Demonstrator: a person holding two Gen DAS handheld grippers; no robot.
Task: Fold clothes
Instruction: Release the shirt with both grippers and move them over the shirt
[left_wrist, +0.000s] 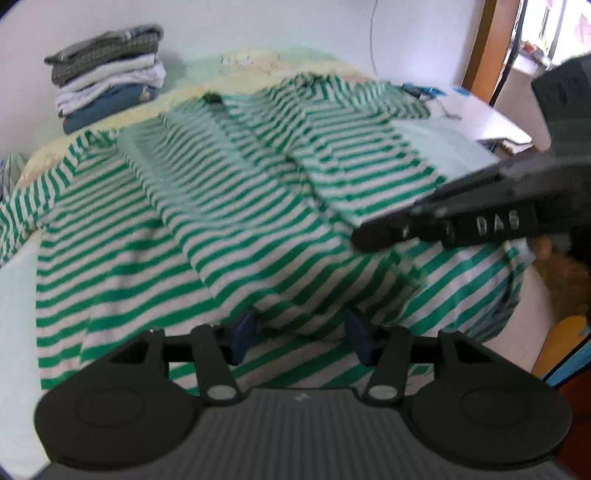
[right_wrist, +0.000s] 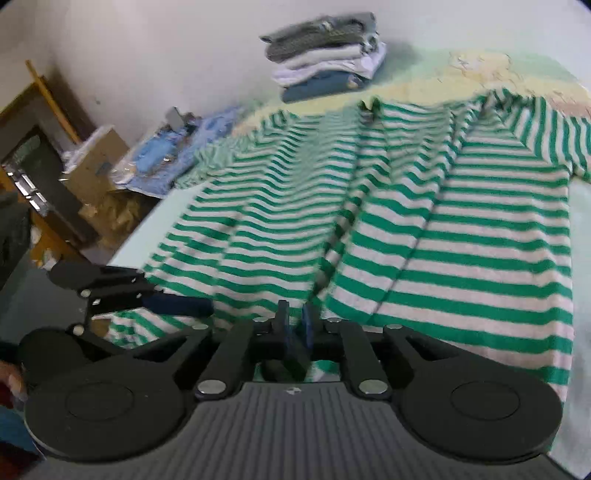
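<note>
shirt (right_wrist: 424, 229) green-and-white striped, spread on bed (right_wrist: 580, 229), long axis running away from both claws | right claw (right_wrist: 295, 328) pinched shut on near hem | left claw (left_wrist: 301, 334) half open, hem between its pads, unpressed | right claw nearer the fold line

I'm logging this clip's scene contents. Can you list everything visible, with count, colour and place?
striped shirt: one, green and white, spread across the bed, partly folded lengthwise
stack of folded clothes: one pile, grey, white and blue, far end of the bed by the wall
bed cover: one, pale yellow-green, under the shirt
cardboard boxes: a few, brown, on the floor beside the bed
left gripper: one, black with blue fingers, open over the shirt's near hem
right gripper: one, black with blue fingers, nearly closed at the shirt's near edge
</note>
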